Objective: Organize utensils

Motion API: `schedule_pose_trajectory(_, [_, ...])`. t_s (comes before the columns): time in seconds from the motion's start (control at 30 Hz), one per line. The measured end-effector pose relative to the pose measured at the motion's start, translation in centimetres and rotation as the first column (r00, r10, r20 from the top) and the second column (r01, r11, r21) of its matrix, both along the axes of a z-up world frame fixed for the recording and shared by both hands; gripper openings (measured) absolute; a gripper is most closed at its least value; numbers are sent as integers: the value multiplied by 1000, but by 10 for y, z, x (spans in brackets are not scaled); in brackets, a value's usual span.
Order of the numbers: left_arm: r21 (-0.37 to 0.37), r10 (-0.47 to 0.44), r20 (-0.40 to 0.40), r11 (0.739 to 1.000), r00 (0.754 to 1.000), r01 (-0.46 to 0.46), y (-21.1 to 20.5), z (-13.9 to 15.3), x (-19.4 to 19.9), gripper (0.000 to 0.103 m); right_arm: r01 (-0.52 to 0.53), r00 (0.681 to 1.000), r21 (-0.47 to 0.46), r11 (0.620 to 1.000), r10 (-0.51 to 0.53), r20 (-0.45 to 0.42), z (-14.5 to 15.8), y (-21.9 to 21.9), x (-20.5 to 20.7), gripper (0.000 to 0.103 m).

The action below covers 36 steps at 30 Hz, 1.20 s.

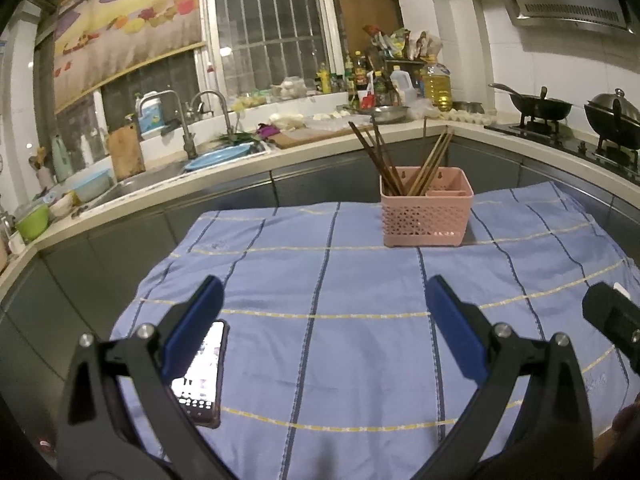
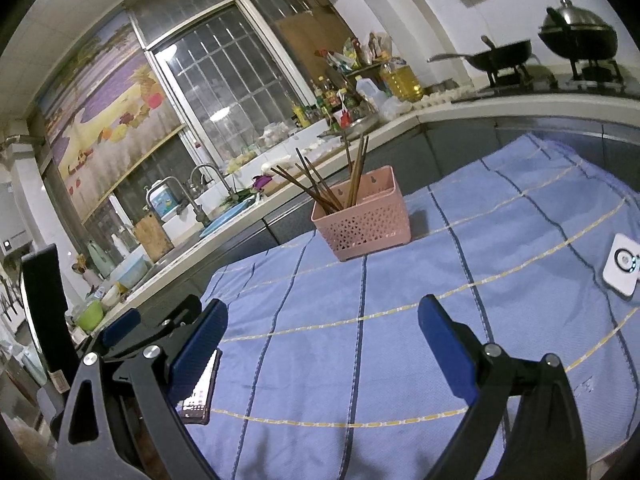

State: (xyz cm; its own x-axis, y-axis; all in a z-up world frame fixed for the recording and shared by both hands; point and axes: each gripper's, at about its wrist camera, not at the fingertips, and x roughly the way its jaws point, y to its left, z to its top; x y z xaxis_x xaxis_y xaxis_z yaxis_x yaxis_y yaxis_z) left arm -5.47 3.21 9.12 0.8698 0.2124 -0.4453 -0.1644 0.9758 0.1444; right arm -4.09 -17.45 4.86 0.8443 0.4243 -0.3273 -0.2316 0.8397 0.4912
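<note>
A pink perforated utensil basket point(image 1: 426, 216) stands at the far side of a blue striped cloth point(image 1: 320, 280). Several brown chopsticks point(image 1: 380, 160) stand in it, leaning left and right. The right wrist view shows the basket point(image 2: 364, 216) and chopsticks point(image 2: 320, 188) too. My left gripper point(image 1: 324, 304) is open and empty, held above the near part of the cloth. My right gripper point(image 2: 322, 328) is open and empty, to the right of the left one. Part of it shows at the left wrist view's right edge point(image 1: 612, 320).
A lit phone point(image 1: 200, 376) lies on the cloth by the left finger. A small white device point(image 2: 622, 266) lies at the cloth's right side. Behind the table runs a counter with a sink point(image 1: 132, 184), bottles point(image 1: 376, 80) and a stove with woks point(image 1: 540, 108).
</note>
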Motion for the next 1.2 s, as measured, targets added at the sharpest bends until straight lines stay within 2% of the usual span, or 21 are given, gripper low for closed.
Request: schedule_pose_trajectory(1.2, [0,-14,-17,1000,1000,14,-4,-8,-2,97,3,1000,-7,1000,-3,8,5,5,-5,95])
